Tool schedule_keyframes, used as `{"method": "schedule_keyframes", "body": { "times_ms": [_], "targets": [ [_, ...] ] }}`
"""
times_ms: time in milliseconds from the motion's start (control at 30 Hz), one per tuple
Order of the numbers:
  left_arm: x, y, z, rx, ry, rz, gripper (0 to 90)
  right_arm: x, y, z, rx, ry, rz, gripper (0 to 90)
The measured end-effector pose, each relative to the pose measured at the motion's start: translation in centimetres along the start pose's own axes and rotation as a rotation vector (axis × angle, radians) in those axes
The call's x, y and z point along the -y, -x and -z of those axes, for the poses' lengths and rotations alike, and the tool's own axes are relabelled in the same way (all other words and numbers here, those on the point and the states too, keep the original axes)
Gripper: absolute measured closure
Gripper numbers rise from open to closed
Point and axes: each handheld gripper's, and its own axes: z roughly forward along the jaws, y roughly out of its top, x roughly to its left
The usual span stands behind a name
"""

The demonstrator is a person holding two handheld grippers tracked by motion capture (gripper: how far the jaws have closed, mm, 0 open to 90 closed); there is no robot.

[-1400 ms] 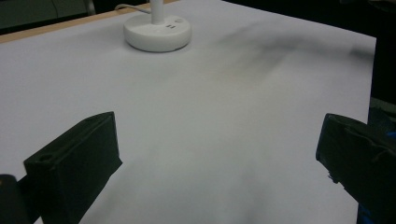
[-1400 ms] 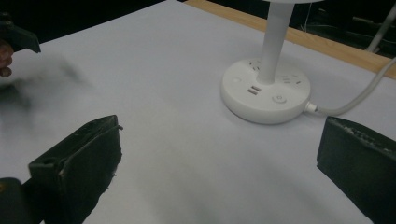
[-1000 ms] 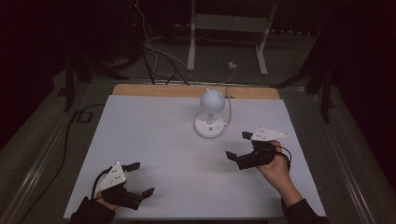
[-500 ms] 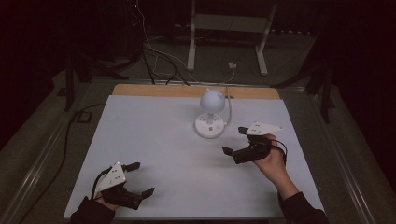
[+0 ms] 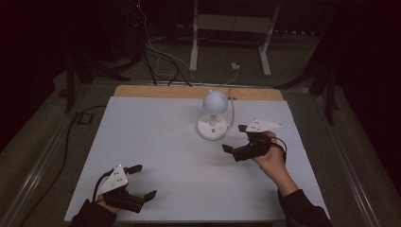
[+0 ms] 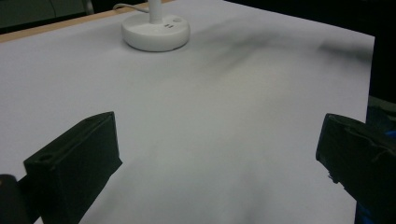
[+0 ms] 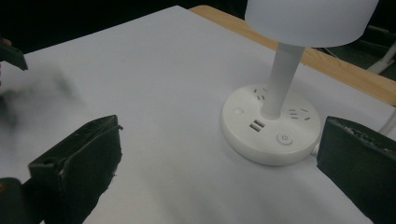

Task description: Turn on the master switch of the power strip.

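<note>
A small white desk lamp [image 5: 214,113] stands at the back middle of the white table, with a round base [image 7: 271,123] carrying sockets and a button, and a rounded shade [image 7: 310,16]. My right gripper [image 5: 235,139] is open just right of and in front of the lamp base, jaws pointing toward it. In the right gripper view the base lies between the two black jaws, a little ahead. My left gripper [image 5: 142,182] is open near the table's front left corner, nothing between its jaws. The lamp base [image 6: 155,32] appears far off in the left gripper view.
The white table top [image 5: 156,137] has a wooden strip [image 5: 189,92] along its far edge. The lamp's white cable [image 5: 231,106] runs off the back. Cables and a metal stand [image 5: 231,33] lie on the dark floor behind.
My right gripper has moved forward and left toward the lamp base. The left gripper has stayed in place.
</note>
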Motion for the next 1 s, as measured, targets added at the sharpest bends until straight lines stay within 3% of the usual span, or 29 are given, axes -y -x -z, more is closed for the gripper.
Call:
{"method": "schedule_keyframes", "body": {
  "times_ms": [500,1000],
  "targets": [
    [0.0,0.0,0.0,0.002,0.003,0.002,0.1,-0.1,0.9,-2.2,-0.008,-0.003,-0.019,0.0],
    [0.0,0.0,0.0,0.004,-0.001,-0.001,0.1,-0.3,3.2,-4.5,0.002,-0.009,-0.064,0.0]
  ]
}}
